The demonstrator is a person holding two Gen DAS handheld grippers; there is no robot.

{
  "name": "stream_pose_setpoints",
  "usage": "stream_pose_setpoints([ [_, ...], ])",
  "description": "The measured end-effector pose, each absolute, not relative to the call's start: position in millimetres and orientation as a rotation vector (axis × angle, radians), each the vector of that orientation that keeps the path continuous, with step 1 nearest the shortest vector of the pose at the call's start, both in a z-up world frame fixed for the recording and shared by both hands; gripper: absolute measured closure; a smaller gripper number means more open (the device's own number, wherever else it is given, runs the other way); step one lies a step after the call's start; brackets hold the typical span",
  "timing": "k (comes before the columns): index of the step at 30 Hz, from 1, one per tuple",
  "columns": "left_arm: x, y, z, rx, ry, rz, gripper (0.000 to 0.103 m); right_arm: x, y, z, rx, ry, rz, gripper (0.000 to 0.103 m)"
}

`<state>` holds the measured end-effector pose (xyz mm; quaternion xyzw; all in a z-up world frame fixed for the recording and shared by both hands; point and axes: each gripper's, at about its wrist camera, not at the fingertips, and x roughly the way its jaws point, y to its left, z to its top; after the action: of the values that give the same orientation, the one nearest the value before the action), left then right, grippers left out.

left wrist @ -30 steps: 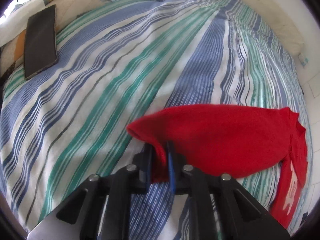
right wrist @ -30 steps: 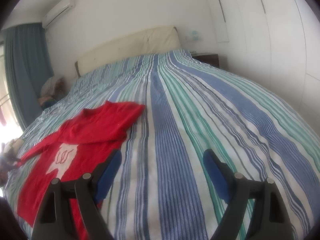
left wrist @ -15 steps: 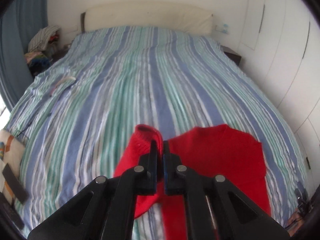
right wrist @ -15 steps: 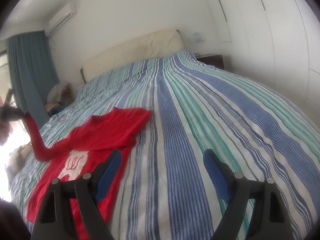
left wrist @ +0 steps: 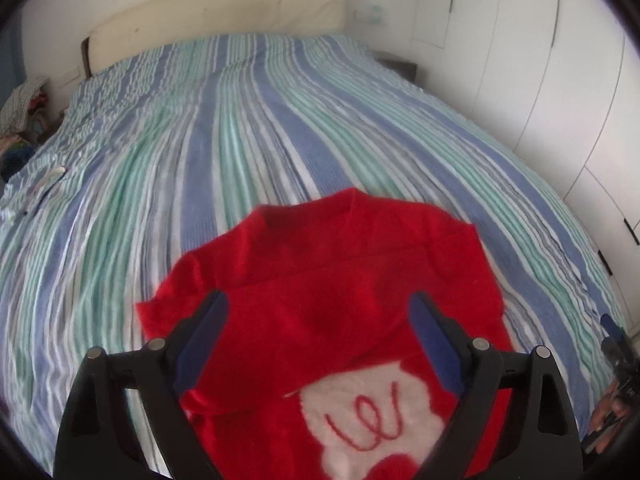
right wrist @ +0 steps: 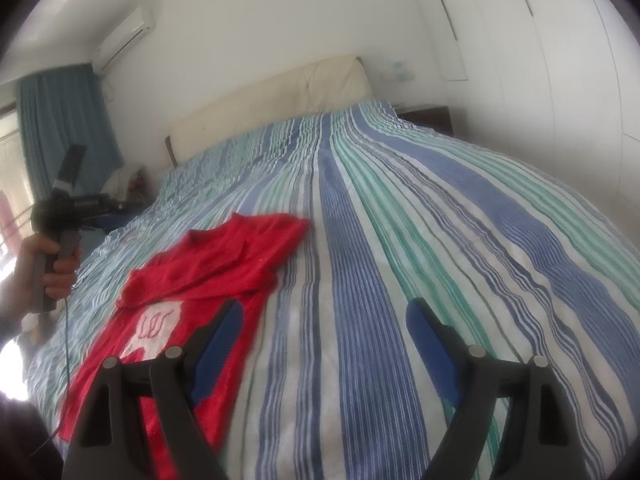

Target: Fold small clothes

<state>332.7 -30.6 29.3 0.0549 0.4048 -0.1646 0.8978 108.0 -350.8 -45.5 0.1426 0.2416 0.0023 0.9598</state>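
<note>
A small red sweater (left wrist: 340,300) with a white patch and red squiggle lies on the striped bed; both sleeves lie folded across its upper part. It also shows in the right wrist view (right wrist: 224,264). My left gripper (left wrist: 318,334) is open and empty, above the sweater's middle. In the right wrist view the left gripper's body, in a hand, is raised at the far left; I cannot see its fingertips there. My right gripper (right wrist: 324,332) is open and empty, over the bedspread just right of the sweater's lower edge.
The blue, green and white striped bedspread (right wrist: 440,220) covers the whole bed. A cream headboard (left wrist: 216,12) stands at the far end. White wardrobe doors (left wrist: 560,80) line the right side. A pile of clothes (left wrist: 20,108) sits at the far left.
My left gripper carried the left sleeve across the sweater, opened and let it go; the sleeve now lies folded over the chest. The right gripper stayed open and barely moved.
</note>
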Motion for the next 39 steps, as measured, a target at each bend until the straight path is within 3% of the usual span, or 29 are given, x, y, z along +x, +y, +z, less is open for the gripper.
stream_pose_setpoints([
  [6, 277.4, 66.8, -25.0, 0.147, 0.905, -0.122, 0.010, 109.3, -357.3, -45.4, 0.350, 0.496, 0.016, 0.020],
  [14, 228.4, 166.4, -80.2, -0.043, 0.917, 0.100, 0.009, 113.2, -362.1, -55.2, 0.306, 0.524, -0.097, 0.020],
  [18, 221.6, 179.1, -99.9, -0.071, 0.902, 0.168, 0.009, 114.7, -365.5, -59.6, 0.271, 0.522, -0.169, 0.020],
  [23, 216.9, 171.3, -86.5, -0.083, 0.838, 0.146, 0.005, 119.3, -373.1, -73.1, 0.269, 0.562, -0.211, 0.020],
  [39, 226.1, 163.0, -98.3, -0.041, 0.894, 0.130, 0.005, 124.9, -398.7, -107.3, 0.415, 0.667, -0.230, 0.017],
])
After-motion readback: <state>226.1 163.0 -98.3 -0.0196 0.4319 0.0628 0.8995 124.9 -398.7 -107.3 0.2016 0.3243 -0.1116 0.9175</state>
